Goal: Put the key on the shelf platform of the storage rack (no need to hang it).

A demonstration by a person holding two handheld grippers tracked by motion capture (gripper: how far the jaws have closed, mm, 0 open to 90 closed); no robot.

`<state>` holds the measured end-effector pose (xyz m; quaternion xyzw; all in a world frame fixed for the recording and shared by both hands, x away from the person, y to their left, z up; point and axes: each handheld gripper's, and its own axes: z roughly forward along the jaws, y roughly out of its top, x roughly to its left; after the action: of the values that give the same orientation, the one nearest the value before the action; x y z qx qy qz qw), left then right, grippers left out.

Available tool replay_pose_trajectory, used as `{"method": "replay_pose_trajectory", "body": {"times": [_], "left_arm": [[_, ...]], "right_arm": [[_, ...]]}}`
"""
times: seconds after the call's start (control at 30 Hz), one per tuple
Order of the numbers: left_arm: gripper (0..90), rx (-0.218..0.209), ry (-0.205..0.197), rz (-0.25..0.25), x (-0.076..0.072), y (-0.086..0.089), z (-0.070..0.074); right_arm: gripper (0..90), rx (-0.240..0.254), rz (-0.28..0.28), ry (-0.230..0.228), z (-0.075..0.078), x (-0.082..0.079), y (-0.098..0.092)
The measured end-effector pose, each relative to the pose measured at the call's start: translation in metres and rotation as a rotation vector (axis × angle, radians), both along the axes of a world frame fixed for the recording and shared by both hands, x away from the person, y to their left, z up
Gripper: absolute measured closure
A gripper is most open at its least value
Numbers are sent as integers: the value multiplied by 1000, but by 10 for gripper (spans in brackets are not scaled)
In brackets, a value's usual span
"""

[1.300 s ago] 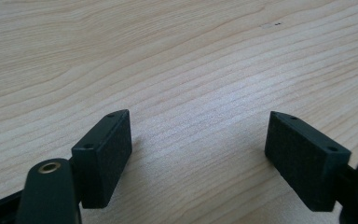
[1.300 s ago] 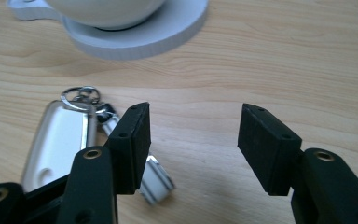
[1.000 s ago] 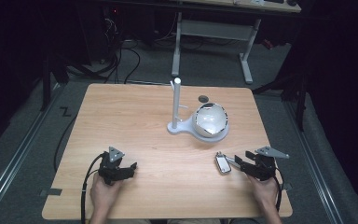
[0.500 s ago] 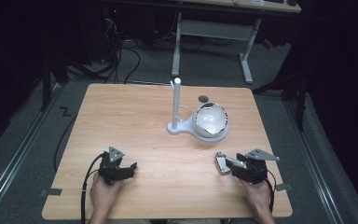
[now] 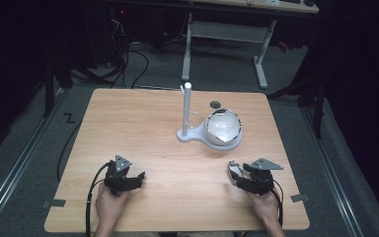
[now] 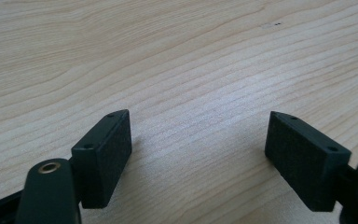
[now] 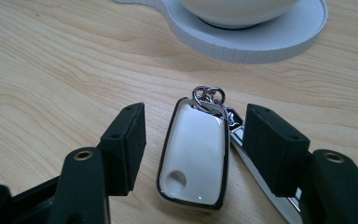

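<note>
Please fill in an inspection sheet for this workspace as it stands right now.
Surface: light wooden table, bare grain, a small dark round spot near the far edge.
Job's things: white key fob with chrome rim and key ring lying flat between the right gripper's jaws, untouched.
Clutter: white stand with upright post and round base carrying a glossy white bowl.
Grippers: left gripper open over bare wood; right gripper, jaws just opening, straddles the fob.
Cables: black cable trails from the left gripper.
Surroundings: dark floor, white desk frame behind, loose cords.
</note>
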<state>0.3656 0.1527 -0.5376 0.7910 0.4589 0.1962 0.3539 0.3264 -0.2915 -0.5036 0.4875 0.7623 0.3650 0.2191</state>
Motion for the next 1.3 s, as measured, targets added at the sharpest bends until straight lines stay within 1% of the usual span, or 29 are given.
{"method": "replay_pose_trajectory", "body": {"times": [0.1,0.17,0.27,0.7,0.73,0.77,0.8,0.83,0.9,0.97,1.0,1.03,1.1,1.3], "left_arm": [[232,0,0,0,0,0,0],[232,1,0,0,0,0,0],[232,1,0,0,0,0,0],[232,0,0,0,0,0,0],[232,0,0,0,0,0,0],[232,0,0,0,0,0,0],[232,0,0,0,0,0,0],[232,1,0,0,0,0,0],[232,0,0,0,0,0,0],[232,2,-1,0,0,0,0],[232,2,-1,0,0,0,0],[232,2,-1,0,0,0,0],[232,2,-1,0,0,0,0],[232,1,0,0,0,0,0]], "right_arm": [[392,-3,1,6,-2,2,1],[385,-10,0,19,-6,4,4],[383,-24,0,22,-8,7,5],[388,-37,-1,41,-18,14,11],[396,-54,1,34,-19,14,13],[396,-54,1,34,-19,14,13],[400,-68,-2,31,-20,14,14],[406,-85,0,36,-21,15,16],[407,-86,1,39,-22,15,16],[428,-91,-1,51,-25,16,16],[428,-91,-1,51,-25,16,16],[454,-73,-2,50,-26,15,15],[481,-70,-4,45,-26,15,15],[506,-50,-3,43,-26,15,12]]}}
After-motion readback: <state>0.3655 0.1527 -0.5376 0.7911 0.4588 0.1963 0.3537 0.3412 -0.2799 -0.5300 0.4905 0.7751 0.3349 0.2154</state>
